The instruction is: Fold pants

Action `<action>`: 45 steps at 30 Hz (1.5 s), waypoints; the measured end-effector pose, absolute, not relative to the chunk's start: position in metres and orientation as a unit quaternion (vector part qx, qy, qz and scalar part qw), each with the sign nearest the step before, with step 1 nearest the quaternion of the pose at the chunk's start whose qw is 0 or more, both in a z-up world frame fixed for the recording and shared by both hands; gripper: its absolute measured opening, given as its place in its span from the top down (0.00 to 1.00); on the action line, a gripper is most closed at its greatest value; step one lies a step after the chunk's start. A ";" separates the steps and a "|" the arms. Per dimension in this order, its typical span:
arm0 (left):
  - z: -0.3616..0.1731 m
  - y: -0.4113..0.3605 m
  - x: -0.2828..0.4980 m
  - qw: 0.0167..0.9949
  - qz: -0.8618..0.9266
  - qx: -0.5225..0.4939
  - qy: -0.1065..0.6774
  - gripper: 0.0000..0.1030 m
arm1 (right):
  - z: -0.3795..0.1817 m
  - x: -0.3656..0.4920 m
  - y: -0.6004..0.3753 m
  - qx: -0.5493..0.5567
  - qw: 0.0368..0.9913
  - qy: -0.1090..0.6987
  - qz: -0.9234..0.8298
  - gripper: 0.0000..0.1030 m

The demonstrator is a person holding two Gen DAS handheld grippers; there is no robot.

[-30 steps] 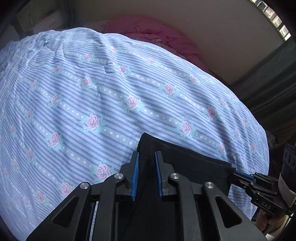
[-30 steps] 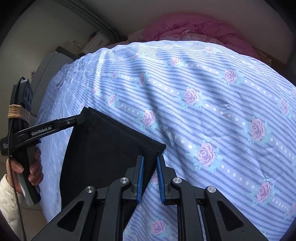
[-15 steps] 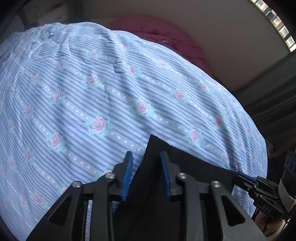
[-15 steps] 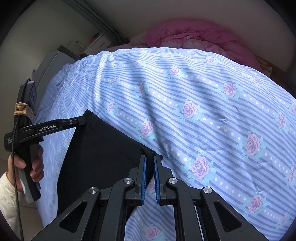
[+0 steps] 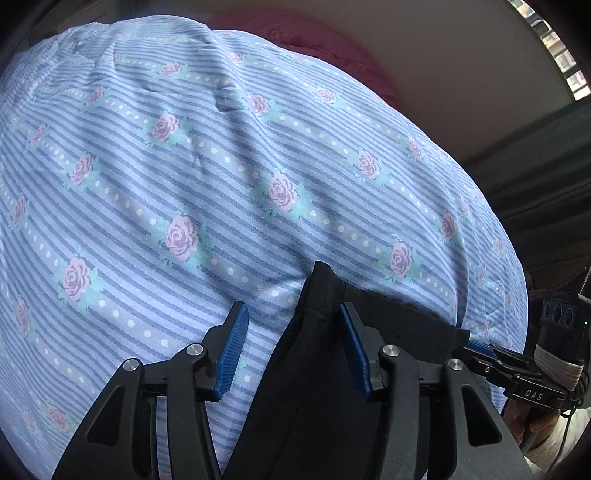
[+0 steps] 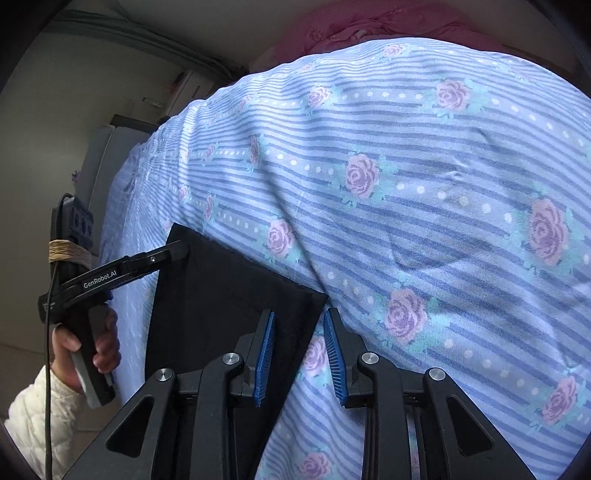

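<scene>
Pants (image 5: 332, 387) lie black and flat on the near edge of the bed's striped, rose-printed sheet (image 5: 229, 177), folded to a neat rectangle. Left gripper (image 5: 291, 343) hangs over one corner, jaws apart and just been opening; the corner stands up between them, lying against the right pad, the left pad clear over the sheet. Right gripper (image 6: 300, 358) sits at the other corner, jaws apart too, just been opening, the pants' edge between the blue pads (image 6: 265, 354) and neither pressing on it. From the right wrist view a hand (image 6: 99, 343) in a white sleeve (image 6: 33, 424) grips the left tool's handle. Pink bedding (image 6: 369, 26) is bunched at the far end.
</scene>
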State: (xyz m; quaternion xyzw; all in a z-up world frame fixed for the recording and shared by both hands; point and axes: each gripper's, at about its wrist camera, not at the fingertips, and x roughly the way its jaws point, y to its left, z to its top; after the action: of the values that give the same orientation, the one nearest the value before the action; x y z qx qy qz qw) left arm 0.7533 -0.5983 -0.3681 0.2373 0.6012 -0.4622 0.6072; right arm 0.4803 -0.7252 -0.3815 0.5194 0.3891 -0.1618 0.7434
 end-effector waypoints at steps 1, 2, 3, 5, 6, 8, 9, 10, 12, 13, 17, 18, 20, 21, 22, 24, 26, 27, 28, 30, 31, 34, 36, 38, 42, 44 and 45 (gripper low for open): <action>-0.369 -0.598 0.754 0.609 -0.461 0.237 0.600 0.53 | -0.384 0.481 -0.726 0.522 0.744 0.386 -0.159 0.72; -0.368 -0.597 0.752 0.610 -0.461 0.234 0.601 0.56 | -0.387 0.481 -0.727 0.525 0.743 0.386 -0.157 0.74; -0.369 -0.600 0.752 0.608 -0.462 0.231 0.603 0.61 | -0.389 0.480 -0.728 0.528 0.741 0.384 -0.156 0.75; -0.366 -0.598 0.744 0.595 -0.473 0.223 0.611 0.80 | -0.390 0.480 -0.730 0.534 0.739 0.383 -0.152 0.78; -0.365 -0.600 0.742 0.596 -0.469 0.226 0.612 0.82 | -0.390 0.478 -0.731 0.532 0.739 0.384 -0.151 0.81; -0.360 -0.605 0.737 0.601 -0.468 0.240 0.603 0.86 | -0.386 0.475 -0.732 0.531 0.738 0.388 -0.149 0.84; -0.354 -0.604 0.736 0.604 -0.468 0.239 0.599 0.87 | -0.381 0.474 -0.734 0.532 0.738 0.386 -0.150 0.87; -0.348 -0.604 0.735 0.607 -0.472 0.237 0.595 0.87 | -0.372 0.472 -0.735 0.531 0.741 0.383 -0.151 0.87; -0.329 -0.601 0.731 0.610 -0.489 0.227 0.581 0.87 | -0.351 0.468 -0.732 0.511 0.757 0.377 -0.155 0.88; -0.320 -0.599 0.728 0.612 -0.494 0.231 0.573 0.87 | -0.341 0.465 -0.729 0.497 0.765 0.377 -0.160 0.88; -0.284 -0.591 0.714 0.627 -0.505 0.247 0.540 0.88 | -0.305 0.458 -0.719 0.465 0.787 0.371 -0.163 0.88; -0.273 -0.587 0.712 0.631 -0.508 0.246 0.533 0.88 | -0.293 0.457 -0.715 0.455 0.795 0.368 -0.161 0.88; -0.250 -0.577 0.705 0.641 -0.511 0.249 0.516 0.88 | -0.264 0.457 -0.703 0.423 0.816 0.363 -0.153 0.88; -0.236 -0.570 0.703 0.647 -0.511 0.252 0.507 0.88 | -0.248 0.457 -0.696 0.405 0.828 0.359 -0.147 0.88; -0.224 -0.562 0.700 0.652 -0.511 0.254 0.499 0.88 | -0.232 0.457 -0.687 0.382 0.840 0.357 -0.141 0.88; -0.198 -0.545 0.690 0.669 -0.507 0.255 0.480 0.88 | -0.201 0.456 -0.669 0.347 0.863 0.347 -0.123 0.88; -0.172 -0.526 0.686 0.684 -0.505 0.247 0.465 0.88 | -0.174 0.459 -0.650 0.317 0.879 0.340 -0.108 0.88; -0.162 -0.513 0.684 0.690 -0.504 0.243 0.459 0.88 | -0.162 0.457 -0.639 0.301 0.887 0.335 -0.099 0.88; -0.150 -0.500 0.681 0.699 -0.501 0.238 0.450 0.88 | -0.149 0.459 -0.626 0.286 0.895 0.329 -0.090 0.88; -0.132 -0.470 0.672 0.715 -0.496 0.228 0.437 0.88 | -0.130 0.459 -0.601 0.256 0.908 0.324 -0.075 0.88; -0.122 -0.453 0.669 0.723 -0.493 0.223 0.431 0.88 | -0.121 0.458 -0.587 0.241 0.913 0.322 -0.067 0.88; -0.104 -0.400 0.661 0.742 -0.481 0.205 0.421 0.88 | -0.100 0.455 -0.540 0.205 0.925 0.317 -0.041 0.88; -0.099 -0.363 0.658 0.751 -0.472 0.193 0.419 0.88 | -0.090 0.453 -0.503 0.182 0.930 0.319 -0.024 0.88; -0.100 -0.321 0.655 0.757 -0.466 0.180 0.421 0.88 | -0.086 0.451 -0.466 0.161 0.933 0.322 -0.011 0.88; -0.113 -0.243 0.648 0.765 -0.456 0.162 0.426 0.88 | -0.091 0.448 -0.381 0.121 0.930 0.346 0.014 0.88; -0.126 -0.204 0.646 0.764 -0.453 0.151 0.434 0.88 | -0.098 0.444 -0.339 0.104 0.927 0.358 0.024 0.88; -0.133 -0.184 0.644 0.764 -0.450 0.151 0.437 0.88 | -0.103 0.442 -0.321 0.100 0.925 0.366 0.028 0.88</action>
State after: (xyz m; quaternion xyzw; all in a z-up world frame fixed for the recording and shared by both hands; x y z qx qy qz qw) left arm 0.6440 -0.1838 -0.1334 0.1507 0.4369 -0.4501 0.7641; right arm 0.4419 -0.3206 -0.1035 0.1000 0.3662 0.0282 0.9247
